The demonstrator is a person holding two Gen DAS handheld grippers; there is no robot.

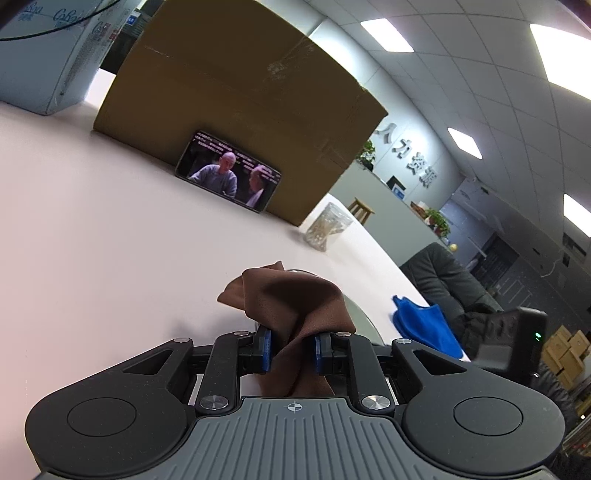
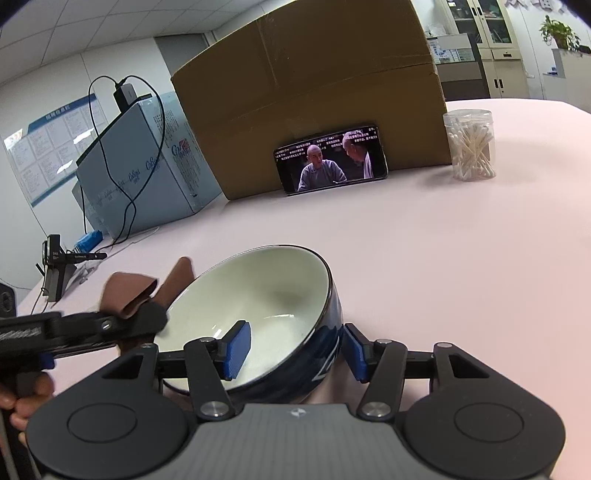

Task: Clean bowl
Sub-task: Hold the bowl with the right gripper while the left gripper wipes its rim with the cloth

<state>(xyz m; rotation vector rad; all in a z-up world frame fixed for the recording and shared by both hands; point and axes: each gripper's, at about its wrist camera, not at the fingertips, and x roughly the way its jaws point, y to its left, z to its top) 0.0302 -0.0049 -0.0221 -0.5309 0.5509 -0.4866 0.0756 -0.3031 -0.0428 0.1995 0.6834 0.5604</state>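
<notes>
The bowl [image 2: 258,314] sits tilted on the pink worktop [image 2: 461,258]; glossy cream inside, dark blue outside; the right gripper [image 2: 295,350] straddles its wall, not clearly clamped; the left gripper [image 1: 291,349] is pinched on a crumpled brown cloth [image 1: 291,295] that hides most of the bowl in the left view; a phone [image 2: 330,158] leans on a cardboard box [image 2: 314,85].

**Lighting and image quality, both wrist views**

Light is overhead: ceiling panels [image 1: 386,35] blow out to pure white in the left view. The pink table [image 2: 461,258] is evenly lit and carries soft, faint shadows. The bowl [image 2: 258,295] shows a dim patch inside. The phone screen [image 2: 330,158] stays readable and free of glare. Strong fisheye bending curves the cardboard box [image 1: 236,99]. The left gripper [image 2: 140,317] is blurred at close range in the right view.
</notes>
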